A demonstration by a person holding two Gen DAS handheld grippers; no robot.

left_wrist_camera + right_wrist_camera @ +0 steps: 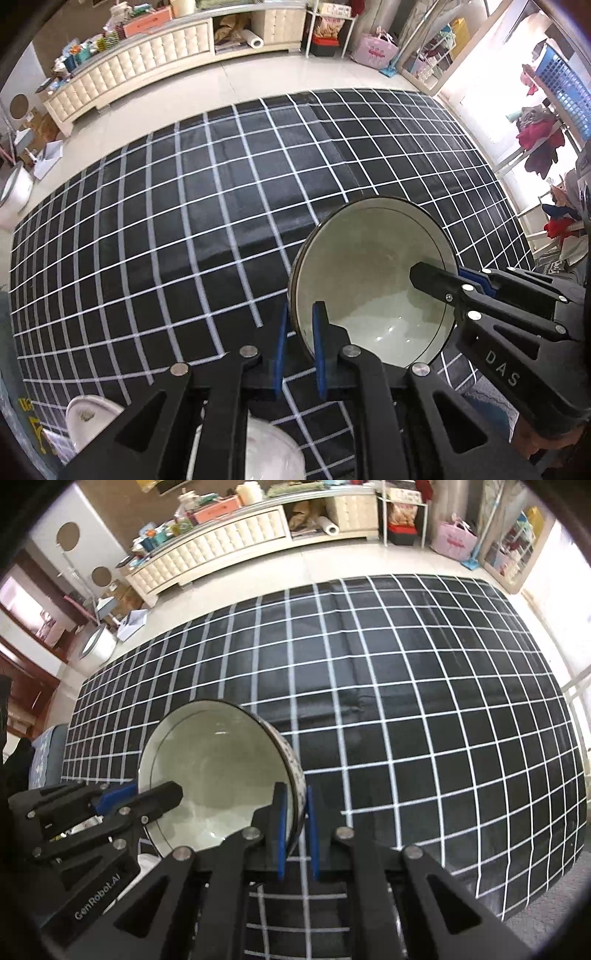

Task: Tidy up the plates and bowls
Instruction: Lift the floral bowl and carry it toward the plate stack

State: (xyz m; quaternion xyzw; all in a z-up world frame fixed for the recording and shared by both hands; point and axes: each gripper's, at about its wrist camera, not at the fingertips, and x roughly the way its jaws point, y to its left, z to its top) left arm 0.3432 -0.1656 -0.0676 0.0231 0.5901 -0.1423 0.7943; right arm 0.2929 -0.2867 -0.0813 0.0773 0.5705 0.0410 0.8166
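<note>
A pale bowl (369,258) with a dark rim and a speckled blue-grey outside (214,760) hangs tilted over the black checked tablecloth (221,206). Both grippers hold it by opposite sides of its rim. My left gripper (299,332) is shut on the near-left rim, one blue pad inside and one outside. My right gripper (295,805) is shut on the bowl's wall at the other side. Each wrist view also shows the other gripper clamped on the rim: the right gripper (443,275) and the left gripper (147,795).
A white dish (88,417) and a second white bowl (273,454) lie at the near-left edge of the table, partly under my left gripper. Beyond the cloth's far edge (369,579) is tiled floor and a long cream cabinet (221,542).
</note>
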